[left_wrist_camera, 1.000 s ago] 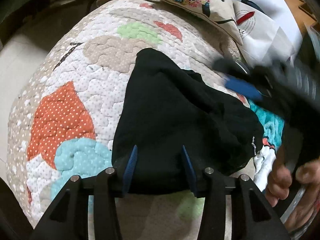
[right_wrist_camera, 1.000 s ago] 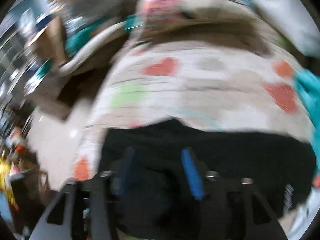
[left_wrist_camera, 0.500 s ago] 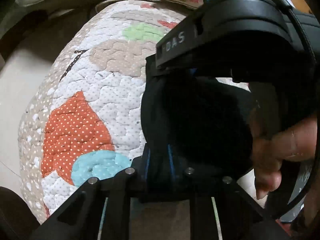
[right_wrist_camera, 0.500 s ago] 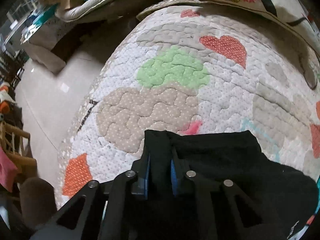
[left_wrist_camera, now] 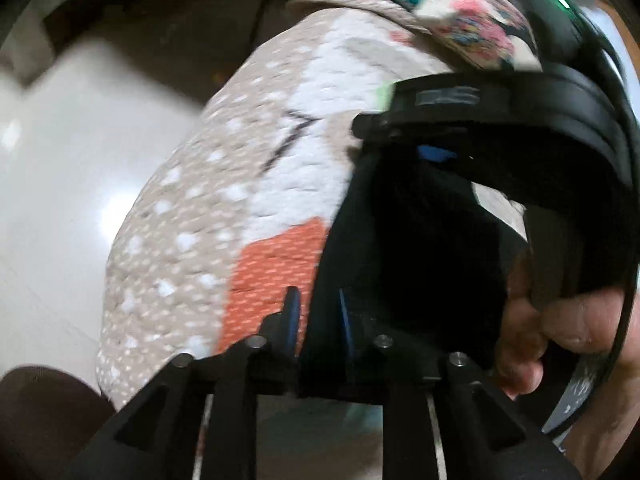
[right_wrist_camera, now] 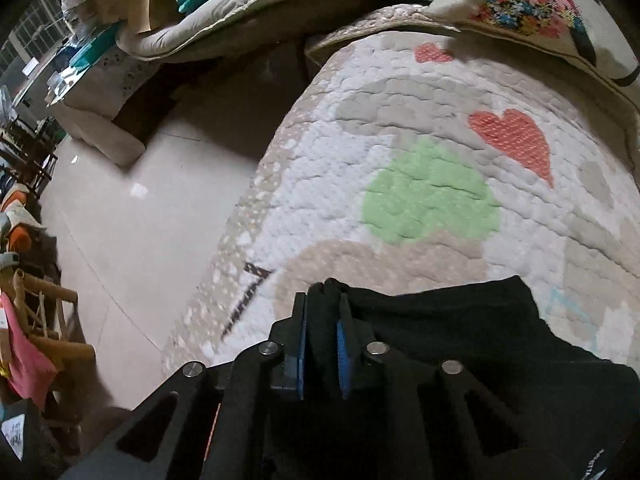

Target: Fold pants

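Observation:
The black pants [right_wrist_camera: 472, 344] lie on a quilted bed cover [right_wrist_camera: 432, 196] with coloured patches. My right gripper [right_wrist_camera: 322, 308] is shut on a bunched corner of the pants near the bed's left edge. In the left wrist view the pants [left_wrist_camera: 408, 256] fill the right half, and my left gripper [left_wrist_camera: 316, 304] is shut on their near edge, with the fabric pinched between the blue pads. The right gripper's black body [left_wrist_camera: 500, 120] and the hand holding it loom just ahead of the left one, hiding much of the fabric.
A flowered pillow [right_wrist_camera: 532, 8] lies at the head of the bed. The bed's left edge drops to a pale tiled floor [right_wrist_camera: 132, 216]. A beige sofa [right_wrist_camera: 224, 12] and cluttered furniture stand beyond the floor at the left.
Both grippers closed on the pants a second ago. They have since carried the fabric leftward toward the bed's edge; the left view is blurred by motion.

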Demonstrator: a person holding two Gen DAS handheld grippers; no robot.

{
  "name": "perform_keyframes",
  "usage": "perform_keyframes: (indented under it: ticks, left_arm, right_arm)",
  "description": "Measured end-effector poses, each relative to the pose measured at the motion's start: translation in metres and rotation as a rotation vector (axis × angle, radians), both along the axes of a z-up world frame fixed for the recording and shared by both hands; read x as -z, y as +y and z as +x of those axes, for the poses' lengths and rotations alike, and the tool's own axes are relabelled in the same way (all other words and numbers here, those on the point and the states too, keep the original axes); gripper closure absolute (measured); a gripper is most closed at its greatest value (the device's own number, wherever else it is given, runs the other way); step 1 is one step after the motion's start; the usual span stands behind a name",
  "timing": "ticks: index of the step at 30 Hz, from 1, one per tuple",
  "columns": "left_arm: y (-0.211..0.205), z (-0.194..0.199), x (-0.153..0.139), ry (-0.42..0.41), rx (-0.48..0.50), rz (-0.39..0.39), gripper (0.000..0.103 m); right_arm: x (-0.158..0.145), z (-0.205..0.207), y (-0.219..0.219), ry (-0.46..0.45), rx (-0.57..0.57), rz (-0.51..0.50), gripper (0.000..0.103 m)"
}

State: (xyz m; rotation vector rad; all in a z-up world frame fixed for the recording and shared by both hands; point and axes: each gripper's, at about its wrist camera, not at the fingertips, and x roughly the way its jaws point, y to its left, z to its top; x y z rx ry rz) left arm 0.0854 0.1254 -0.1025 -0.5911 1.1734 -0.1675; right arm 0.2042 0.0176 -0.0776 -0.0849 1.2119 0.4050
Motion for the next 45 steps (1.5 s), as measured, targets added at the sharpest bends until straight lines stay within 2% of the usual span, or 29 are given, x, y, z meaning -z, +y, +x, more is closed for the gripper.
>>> perform_keyframes:
  ticks: [1, 3, 6, 8, 10, 12, 14, 16, 17, 18, 19, 20, 21, 22, 23, 27, 32, 35, 39, 41, 45]
  left_arm:
    - [0.008, -0.001, 0.0, 0.008, -0.005, -0.032, 0.079]
    - [0.02, -0.006, -0.005, 0.002, -0.015, -0.033, 0.077]
    - [0.031, -0.015, -0.027, -0.061, -0.032, -0.002, 0.074]
    - [0.029, -0.018, -0.042, -0.102, -0.033, 0.004, 0.069]
    - [0.018, -0.014, -0.05, -0.129, -0.015, 0.016, 0.067]
    - [0.003, -0.015, -0.055, -0.135, 0.016, 0.023, 0.067]
    - [-0.016, -0.014, -0.061, -0.135, 0.061, 0.032, 0.066]
    - [-0.029, -0.025, -0.065, -0.139, 0.093, 0.046, 0.066]
    - [-0.037, -0.025, -0.067, -0.144, 0.111, 0.057, 0.066]
    - [-0.048, -0.024, -0.071, -0.153, 0.137, 0.077, 0.065]
    - [-0.056, -0.027, -0.073, -0.16, 0.157, 0.091, 0.065]
    - [-0.068, -0.024, -0.077, -0.167, 0.186, 0.112, 0.064]
    - [-0.083, -0.021, -0.081, -0.175, 0.226, 0.135, 0.064]
    - [-0.1, -0.017, -0.085, -0.185, 0.27, 0.153, 0.063]
    - [-0.116, -0.014, -0.089, -0.193, 0.313, 0.164, 0.063]
    - [-0.186, 0.006, -0.1, -0.219, 0.489, 0.195, 0.062]
    - [-0.27, 0.027, -0.103, -0.271, 0.663, 0.246, 0.062]
    - [-0.315, 0.043, -0.096, -0.263, 0.749, 0.248, 0.062]
    - [-0.357, 0.079, -0.078, -0.206, 0.809, 0.208, 0.062]
    - [-0.372, 0.094, -0.069, -0.192, 0.82, 0.191, 0.062]
    - [-0.402, 0.114, -0.049, -0.178, 0.88, 0.177, 0.052]
  right_arm:
    - [-0.002, -0.001, -0.004, -0.002, 0.012, 0.032, 0.064]
    - [-0.011, -0.003, -0.019, -0.02, 0.051, 0.084, 0.057]
    - [-0.04, -0.02, -0.07, -0.094, 0.13, 0.187, 0.053]
    - [-0.051, -0.036, -0.107, -0.132, 0.182, 0.205, 0.052]
    - [-0.048, -0.051, -0.145, -0.133, 0.238, 0.217, 0.049]
    - [-0.034, -0.062, -0.183, -0.1, 0.323, 0.184, 0.045]
    - [-0.016, -0.077, -0.232, -0.069, 0.477, 0.108, 0.045]
    - [-0.004, -0.102, -0.29, -0.04, 0.71, 0.024, 0.045]
    - [-0.003, -0.117, -0.314, -0.035, 0.797, 0.07, 0.046]
    - [-0.002, -0.136, -0.337, -0.049, 0.86, 0.2, 0.053]
    - [-0.004, -0.155, -0.351, -0.076, 0.905, 0.314, 0.053]
    - [-0.008, -0.171, -0.359, -0.102, 0.95, 0.348, 0.05]
    - [-0.011, -0.187, -0.364, -0.132, 0.996, 0.338, 0.045]
    - [-0.014, -0.202, -0.367, -0.167, 1.026, 0.345, 0.045]
    - [-0.013, -0.215, -0.371, -0.191, 1.046, 0.381, 0.045]
    - [0.004, -0.228, -0.381, -0.148, 1.09, 0.5, 0.045]
    - [0.025, -0.218, -0.374, -0.122, 1.044, 0.539, 0.044]
    - [0.028, -0.214, -0.365, -0.148, 1.014, 0.527, 0.044]
    - [0.028, -0.207, -0.36, -0.188, 0.988, 0.519, 0.044]
    - [0.03, -0.201, -0.357, -0.198, 0.962, 0.546, 0.044]
    - [0.035, -0.192, -0.348, -0.207, 0.949, 0.521, 0.043]
